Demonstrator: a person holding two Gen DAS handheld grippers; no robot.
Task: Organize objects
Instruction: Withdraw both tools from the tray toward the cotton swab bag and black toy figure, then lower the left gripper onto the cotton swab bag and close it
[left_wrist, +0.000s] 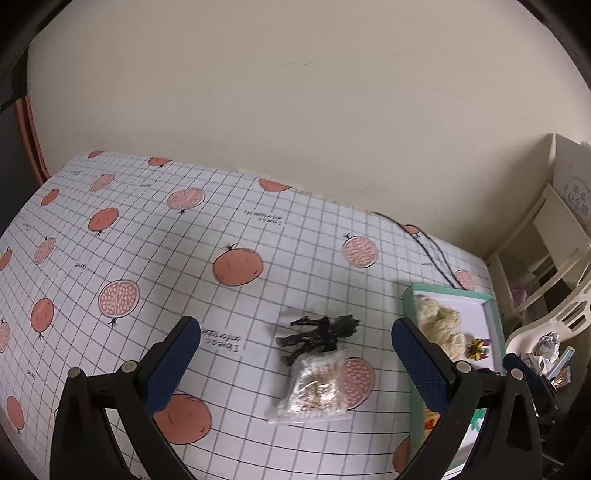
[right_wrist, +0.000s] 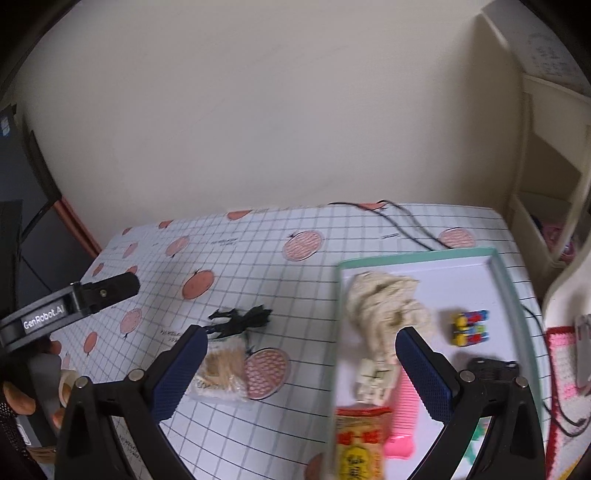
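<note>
On the tabletop (left_wrist: 155, 236) with its grid-and-fruit cloth, a black toy figure (left_wrist: 317, 332) lies touching a clear bag of small sticks (left_wrist: 314, 387), the bag at 6 o'clock of it. At 3 o'clock of both sits a green-rimmed tray (right_wrist: 417, 254) holding a cream cloth (right_wrist: 384, 310), pink comb (right_wrist: 400, 424), snack packet (right_wrist: 360, 443) and coloured batteries (right_wrist: 469, 326). The left gripper (left_wrist: 295, 350) and right gripper (right_wrist: 299, 354) both hover with jaws wide and empty.
</note>
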